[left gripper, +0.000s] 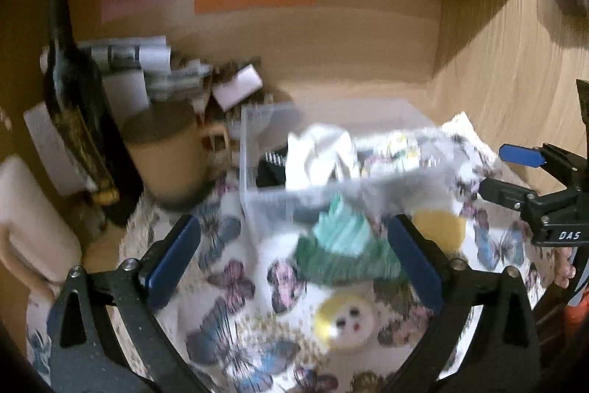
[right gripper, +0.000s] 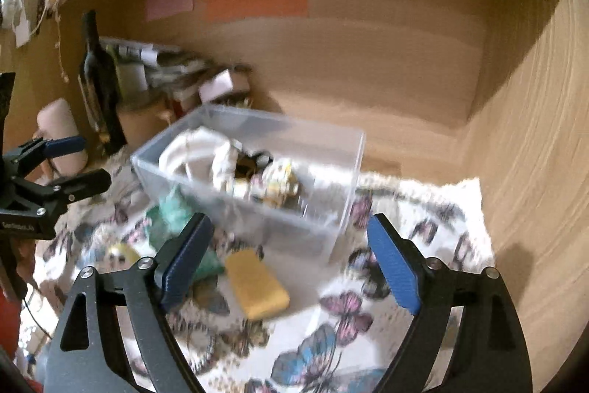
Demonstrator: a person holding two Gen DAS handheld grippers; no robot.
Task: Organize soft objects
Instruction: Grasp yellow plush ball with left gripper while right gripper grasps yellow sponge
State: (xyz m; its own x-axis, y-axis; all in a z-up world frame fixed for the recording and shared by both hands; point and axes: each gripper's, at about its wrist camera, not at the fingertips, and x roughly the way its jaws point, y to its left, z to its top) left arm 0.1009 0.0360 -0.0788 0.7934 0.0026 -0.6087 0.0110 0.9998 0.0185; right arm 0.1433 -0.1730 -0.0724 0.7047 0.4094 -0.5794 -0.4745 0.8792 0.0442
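Both grippers empty; green cloth [left gripper: 342, 245] between left gripper [left gripper: 294, 260] fingers.

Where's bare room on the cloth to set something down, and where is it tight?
Free: the butterfly cloth right of the clear bin, up to the wooden side wall, and the near strip in front of the yellow sponge. Crowded: left of the bin, where the green cloth, round face toy, mug and bottle sit close.

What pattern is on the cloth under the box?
Butterflies, blue and pink on white cloth; clearest in the right wrist view.
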